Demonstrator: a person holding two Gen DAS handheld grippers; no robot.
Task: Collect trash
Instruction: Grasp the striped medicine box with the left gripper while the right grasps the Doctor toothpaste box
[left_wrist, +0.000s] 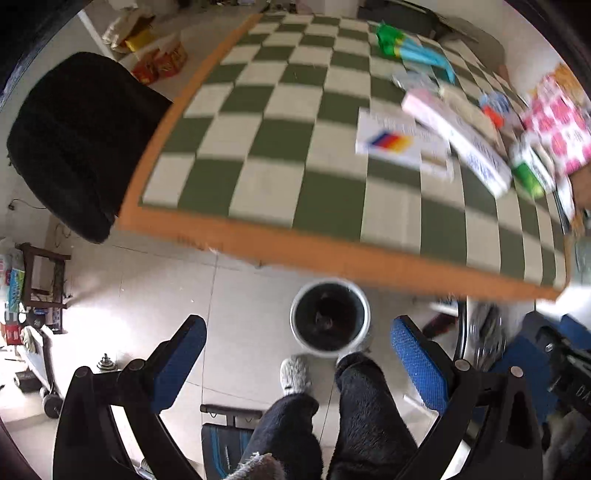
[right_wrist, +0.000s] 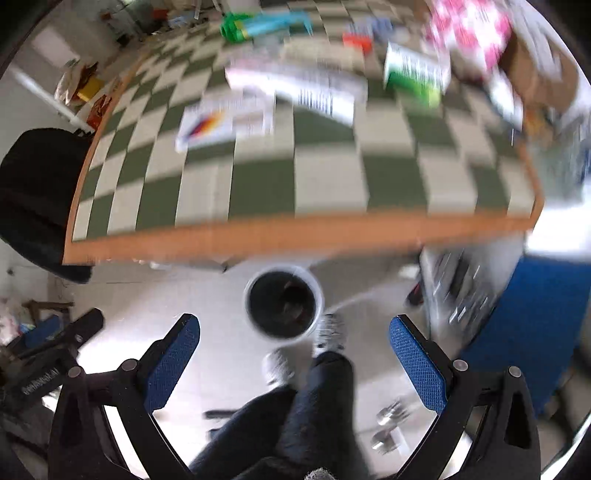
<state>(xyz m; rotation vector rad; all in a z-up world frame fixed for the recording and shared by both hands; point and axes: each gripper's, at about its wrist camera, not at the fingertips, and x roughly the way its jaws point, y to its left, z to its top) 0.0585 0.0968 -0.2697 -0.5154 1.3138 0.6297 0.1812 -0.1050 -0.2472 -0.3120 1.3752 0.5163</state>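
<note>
Both grippers were hanging out over the floor in front of the table (left_wrist: 332, 254), pointing down. The left gripper (left_wrist: 299, 332) had its blue pads spread wide with nothing between them, and the right gripper (right_wrist: 293, 330) was the same: fingers apart, empty.

The bin (left_wrist: 330, 314) sat on the floor just below the table's near edge, right by the person's slippers (left_wrist: 294, 373). It looked dark inside; I couldn't tell what was in it.

The trash was up on the checkered tabletop, bunched toward the far right: a white box (left_wrist: 402, 142) with a rainbow logo, a long pink box (left_wrist: 454, 138) lying partly over it, a green carton (left_wrist: 532, 175) and a pink-spotted pack (left_wrist: 561, 129) just beside that, plus a green-and-blue bundle (left_wrist: 410, 46) further back. Everything was pretty blurry. A black chair (left_wrist: 77, 140) stood at the table's left side.
</note>
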